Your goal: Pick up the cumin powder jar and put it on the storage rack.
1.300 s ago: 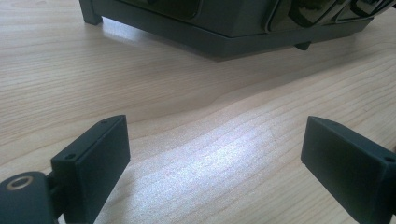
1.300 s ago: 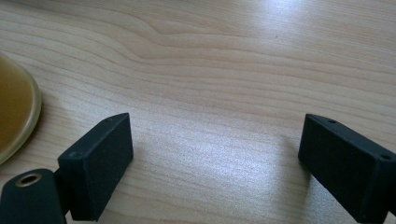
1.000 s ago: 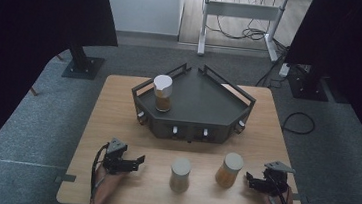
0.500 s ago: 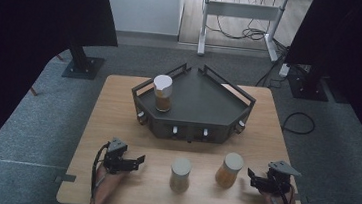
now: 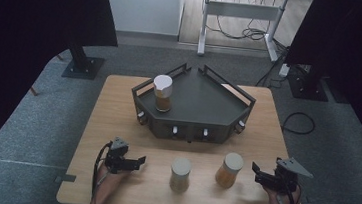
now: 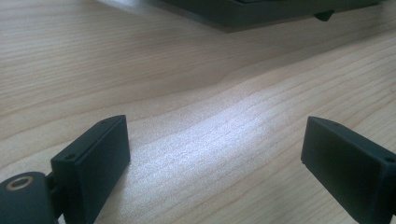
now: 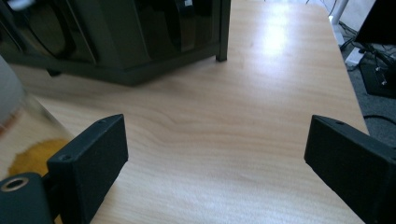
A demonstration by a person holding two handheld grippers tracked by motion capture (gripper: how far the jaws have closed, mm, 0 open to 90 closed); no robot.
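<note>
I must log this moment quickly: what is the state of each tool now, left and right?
Left tool: open, holding nothing, jaws over bare table.
Right tool: open, holding nothing; jaws have just been opening, beside the jar.

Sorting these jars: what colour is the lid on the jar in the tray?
White lid, best in the high view.

The pale wooden worktop (image 5: 118, 106) carries a dark angular tray (image 5: 204, 104) toward twelve o'clock of its centre, standing on small feet. At about six o'clock stands a jar with a pale lid (image 5: 180, 174); just beside it, toward five o'clock, a second jar with orange contents (image 5: 228, 170) stands apart from the first. Both jars stand upright on the bare wood, well clear of the tray
</note>
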